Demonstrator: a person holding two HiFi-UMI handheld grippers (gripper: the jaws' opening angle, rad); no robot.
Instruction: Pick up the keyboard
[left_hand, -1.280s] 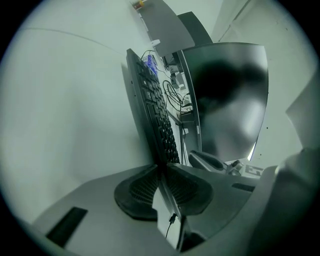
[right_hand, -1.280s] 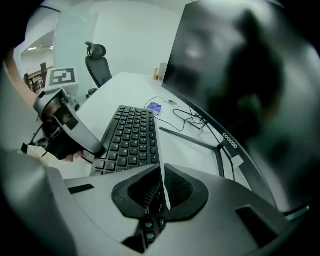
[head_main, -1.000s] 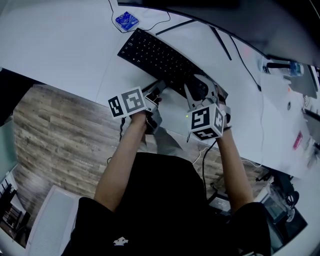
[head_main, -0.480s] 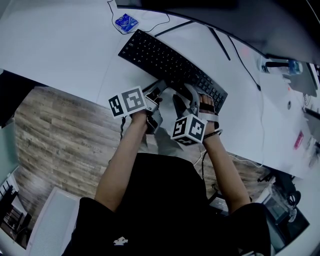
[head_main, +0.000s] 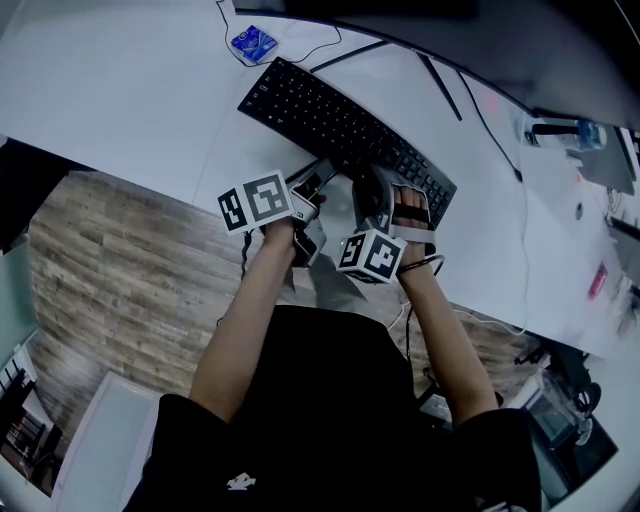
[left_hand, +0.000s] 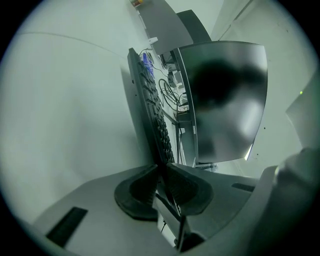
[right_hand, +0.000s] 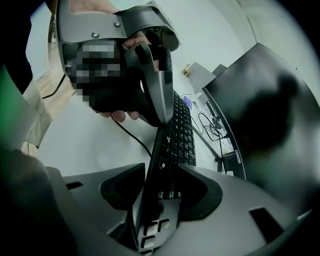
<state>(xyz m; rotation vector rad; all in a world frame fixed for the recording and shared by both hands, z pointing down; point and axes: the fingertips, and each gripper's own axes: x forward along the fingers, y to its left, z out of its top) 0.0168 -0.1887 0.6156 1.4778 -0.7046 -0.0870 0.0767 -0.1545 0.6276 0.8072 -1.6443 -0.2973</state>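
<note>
- I see the keyboard (head_main: 340, 125), black and slim, lying diagonally on the white desk (head_main: 130, 90); in the head view one end points to the upper left; the other end sits to the right, near the desk's front edge.
- Left hand-held gripper (head_main: 318, 178): clamped on the keyboard's near long edge, roughly mid-length; in the left gripper view the pads (left_hand: 137, 187) press the thin edge from both sides, with only the keyboard's thickness between them; the key rows run away from the jaws towards the monitor (left_hand: 225, 100).
- Right hand-held gripper (head_main: 376, 192): positioned at the keyboard's right end, near the left unit; its jaws have just been opening and stand wide apart.
- The right gripper view shows the keyboard corner with the arrow keys between those jaws; a clear gap remains beside one pad, so this unit straddles the edge and grips nothing.
- The same view shows the left hand-held gripper further along that edge, with fingers wrapped round its handle.
- I cannot tell from any view whether the keyboard is raised off the desk.
- A blue packet (head_main: 253, 42) lies on the desk beyond the keyboard's far end, apart from it.
- A wood-pattern floor (head_main: 110, 260) shows below the desk's front edge.
</note>
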